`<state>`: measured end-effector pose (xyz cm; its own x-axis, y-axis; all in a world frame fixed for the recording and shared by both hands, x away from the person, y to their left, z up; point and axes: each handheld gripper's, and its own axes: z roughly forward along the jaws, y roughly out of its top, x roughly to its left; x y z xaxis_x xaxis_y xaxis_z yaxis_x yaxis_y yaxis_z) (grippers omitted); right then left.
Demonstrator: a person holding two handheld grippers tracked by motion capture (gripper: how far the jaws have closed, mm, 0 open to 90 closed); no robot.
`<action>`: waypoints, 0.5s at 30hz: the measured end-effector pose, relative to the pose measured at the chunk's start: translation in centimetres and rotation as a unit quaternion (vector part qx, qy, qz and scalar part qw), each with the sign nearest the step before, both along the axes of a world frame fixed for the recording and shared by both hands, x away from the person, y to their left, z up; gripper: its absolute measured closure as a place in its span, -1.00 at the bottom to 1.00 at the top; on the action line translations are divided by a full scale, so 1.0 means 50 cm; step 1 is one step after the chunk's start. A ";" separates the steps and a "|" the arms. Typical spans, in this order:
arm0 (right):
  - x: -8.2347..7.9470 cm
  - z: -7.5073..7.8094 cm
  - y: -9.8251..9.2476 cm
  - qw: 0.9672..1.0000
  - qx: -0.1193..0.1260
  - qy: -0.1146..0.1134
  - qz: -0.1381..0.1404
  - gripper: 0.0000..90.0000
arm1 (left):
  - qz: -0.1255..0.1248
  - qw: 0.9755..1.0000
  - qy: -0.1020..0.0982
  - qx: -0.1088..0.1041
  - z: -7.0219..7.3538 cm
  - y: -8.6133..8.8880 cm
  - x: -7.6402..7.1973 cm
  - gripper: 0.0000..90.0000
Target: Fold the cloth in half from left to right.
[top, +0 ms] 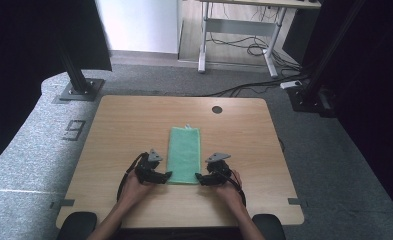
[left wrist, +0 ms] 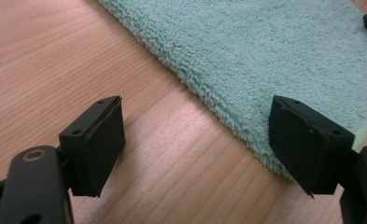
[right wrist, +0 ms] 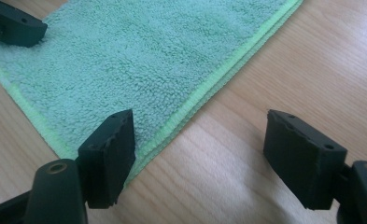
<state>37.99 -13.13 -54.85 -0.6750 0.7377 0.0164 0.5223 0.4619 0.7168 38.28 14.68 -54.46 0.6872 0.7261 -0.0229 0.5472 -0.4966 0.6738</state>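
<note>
A green towel [top: 184,155], folded into a long narrow strip, is laid flat on the wooden table [top: 124,125], its length running away from the person, slightly nearer the person's edge. The left tongs [top: 160,176] are held at the towel's near left corner, and the right tongs [top: 204,179] at its near right corner, each gripped in one hand. In the left gripper view the jaws are seen spread wide apart, low over the bare wood, with one jaw overlapping the towel's fluffy edge [left wrist: 228,70]. In the right gripper view the jaws are likewise spread wide; one is set over the towel's stitched, layered edge [right wrist: 190,107], the other over bare wood. Nothing is gripped by either. A round hole [top: 217,109] is seen near the table's far edge
</note>
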 end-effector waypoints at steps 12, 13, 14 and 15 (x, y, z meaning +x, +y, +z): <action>-0.007 0.014 -0.011 1.000 0.005 -0.016 0.013 -0.43 | -0.014 1.000 -0.008 -0.019 0.022 0.013 -0.007 -0.66; -0.010 0.019 -0.017 1.000 0.008 -0.019 0.011 -0.44 | -0.015 1.000 -0.008 -0.022 0.028 0.019 -0.012 -0.67; -0.011 0.024 -0.025 1.000 0.009 -0.022 0.011 -0.45 | -0.015 1.000 -0.008 -0.024 0.033 0.025 -0.017 -0.68; -0.013 0.027 -0.035 1.000 0.011 -0.024 0.008 -0.47 | -0.014 1.000 -0.007 -0.023 0.037 0.033 -0.024 -0.68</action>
